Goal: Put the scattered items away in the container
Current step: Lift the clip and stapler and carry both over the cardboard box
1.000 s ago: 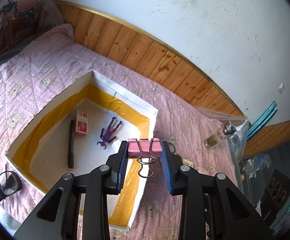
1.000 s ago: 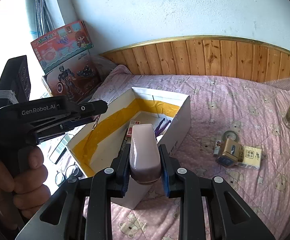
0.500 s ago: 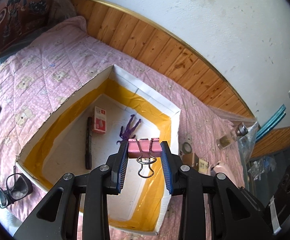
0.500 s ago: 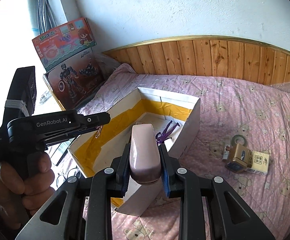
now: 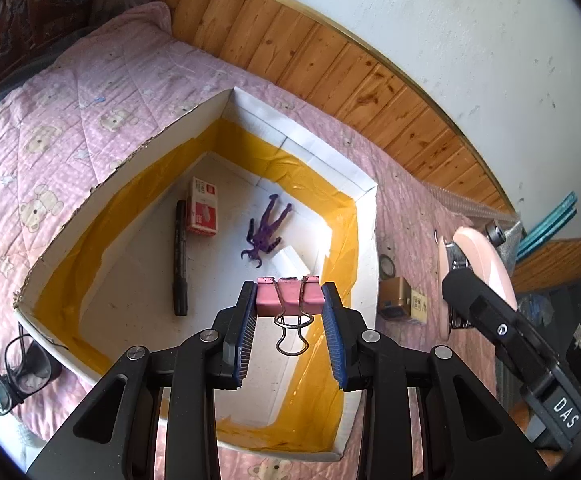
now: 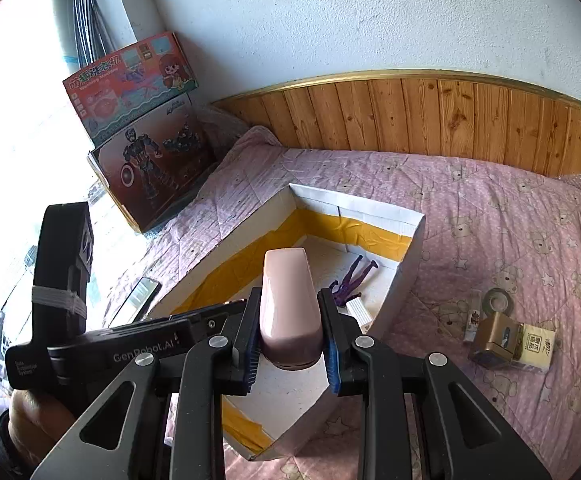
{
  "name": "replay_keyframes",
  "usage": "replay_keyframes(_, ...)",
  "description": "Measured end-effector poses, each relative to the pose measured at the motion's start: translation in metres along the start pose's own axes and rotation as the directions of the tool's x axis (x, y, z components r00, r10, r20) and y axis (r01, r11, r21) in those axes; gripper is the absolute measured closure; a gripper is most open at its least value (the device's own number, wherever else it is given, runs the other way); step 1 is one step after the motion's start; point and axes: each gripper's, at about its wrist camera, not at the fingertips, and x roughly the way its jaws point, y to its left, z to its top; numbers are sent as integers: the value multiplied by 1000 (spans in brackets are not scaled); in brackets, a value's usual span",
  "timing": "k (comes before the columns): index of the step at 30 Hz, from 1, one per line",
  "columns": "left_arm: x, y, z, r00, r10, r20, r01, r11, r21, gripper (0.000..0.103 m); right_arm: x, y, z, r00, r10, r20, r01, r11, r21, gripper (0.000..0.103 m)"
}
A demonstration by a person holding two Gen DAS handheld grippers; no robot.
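Jaws of the left gripper [image 5: 289,304] pinch a pink binder clip [image 5: 289,297] by its ends, its wire handles hanging back toward the camera. Just past the clip, down inside the white cardboard box [image 5: 332,168] with yellow tape lining, lie a purple figurine [image 5: 265,232], a red-and-white small carton [image 5: 202,207] and a black marker [image 5: 180,258]; a small white block [image 5: 290,261] sits nearest the jaws. Only this view shows the marker, the carton and the eyeglasses [image 5: 4,372] on the pink quilt [image 5: 70,92] to the jaws' left.

Jaws of the right gripper [image 6: 290,334] clamp a pale pink oblong case [image 6: 288,304], held over the box's near part. Only this view shows the person's hand [image 6: 30,420] on the left gripper's handle, the toy boxes [image 6: 146,128] far left, and, right of the jaws outside the box, a gold-and-cream packet [image 6: 510,342] beside a tape roll [image 6: 497,300].
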Motion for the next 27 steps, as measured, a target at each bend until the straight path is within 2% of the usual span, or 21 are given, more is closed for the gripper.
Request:
replay_keyframes(11,8,13,0,999,21,-31,-21,1000,-4,70,38,2,24,995,76,-71,-72,996,53,75)
replay_keyframes(18,18,2,-2,998,26,-56,-24,999,43,70,54,-1,40,991,87,-102,-80,994,72,75)
replay_keyframes(27,23,0,0,998,20,-63,-17,999,47,70,79,-13,57,983,100,-155,-81,989,125,75)
